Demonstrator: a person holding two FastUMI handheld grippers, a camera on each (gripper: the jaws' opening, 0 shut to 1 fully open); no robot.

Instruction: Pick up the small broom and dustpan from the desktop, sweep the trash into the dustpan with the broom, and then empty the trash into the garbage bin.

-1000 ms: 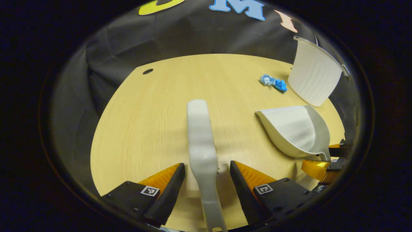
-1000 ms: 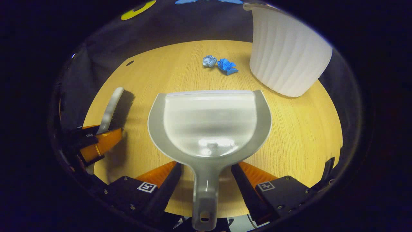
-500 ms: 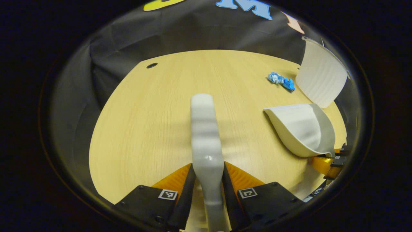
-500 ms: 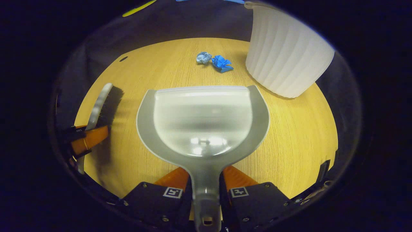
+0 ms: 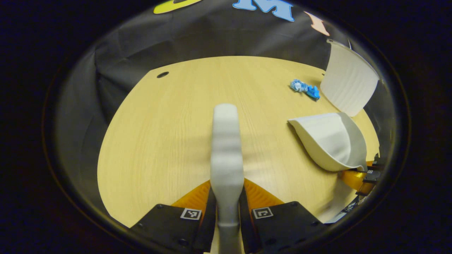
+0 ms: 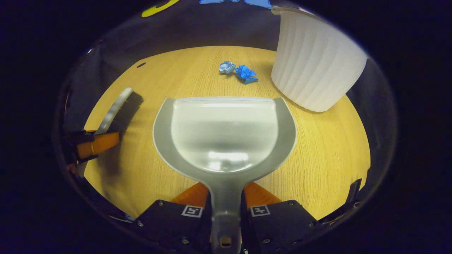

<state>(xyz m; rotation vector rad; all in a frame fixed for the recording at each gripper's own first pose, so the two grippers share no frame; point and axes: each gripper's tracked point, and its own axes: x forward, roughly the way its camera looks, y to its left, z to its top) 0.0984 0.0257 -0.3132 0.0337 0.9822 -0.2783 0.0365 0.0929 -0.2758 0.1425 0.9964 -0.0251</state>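
My left gripper [image 5: 226, 197] jaws clamped on the broom [image 5: 226, 148] handle, my right gripper [image 6: 225, 195] jaws clamped on the dustpan [image 6: 224, 135] handle, blue trash [image 6: 238, 71] beyond the dustpan's lip on the counter [image 6: 325, 148], garbage bin [image 6: 315, 65] right of the trash

Recording booth: black cloth wall [image 5: 212, 38] behind wood desk [image 5: 159, 141] w/ cable hole [image 5: 162, 74].
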